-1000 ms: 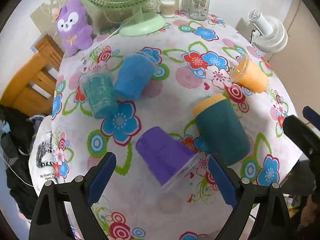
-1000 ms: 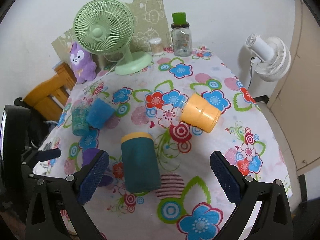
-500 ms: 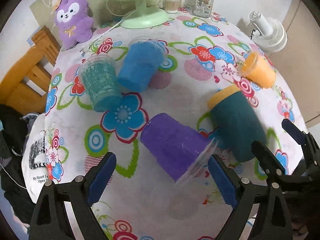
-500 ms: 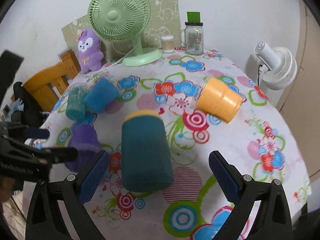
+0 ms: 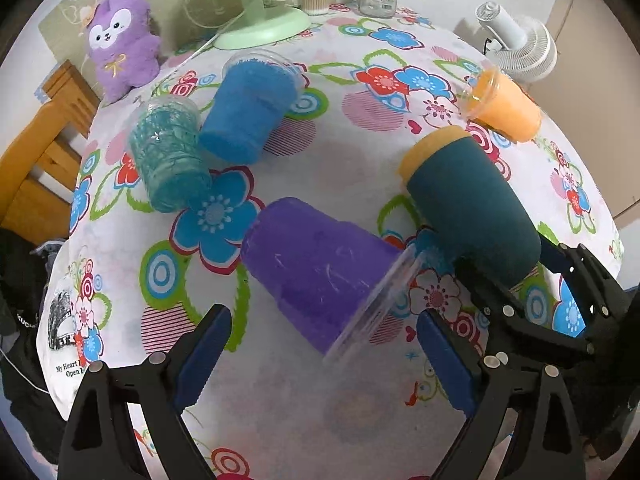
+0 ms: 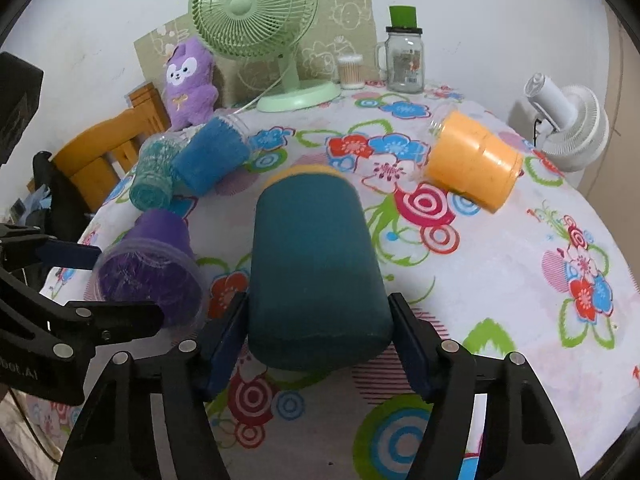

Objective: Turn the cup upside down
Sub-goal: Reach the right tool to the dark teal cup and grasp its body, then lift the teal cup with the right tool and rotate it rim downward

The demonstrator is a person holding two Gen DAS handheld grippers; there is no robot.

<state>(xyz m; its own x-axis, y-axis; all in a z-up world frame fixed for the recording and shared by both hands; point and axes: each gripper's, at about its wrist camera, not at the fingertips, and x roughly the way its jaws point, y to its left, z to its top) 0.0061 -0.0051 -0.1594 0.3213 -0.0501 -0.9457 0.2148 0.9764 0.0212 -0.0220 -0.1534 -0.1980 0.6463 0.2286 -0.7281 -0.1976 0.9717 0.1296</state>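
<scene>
The table [image 6: 500, 280], under a flowered cloth, spreads ahead of both grippers. At its far edge, well beyond the tools, stand a green fan [image 6: 256, 12], a purple plush [image 6: 190, 80] and a glass jar [image 6: 404, 60]. The dark teal cup [image 6: 316, 272] lies on its side between the right gripper's [image 6: 318, 344] fingers, its base nearest the camera; both pads press its flanks, so the gripper is clamped on it. The purple cup [image 5: 320, 272] lies on its side just ahead of the left gripper [image 5: 320, 356], whose jaws stand wide apart, holding nothing. An orange cup [image 6: 472, 164] lies ahead and right of the right gripper. A blue cup [image 5: 248, 112] and a green cup [image 5: 172, 156] lie touching, ahead and left of the left gripper.
</scene>
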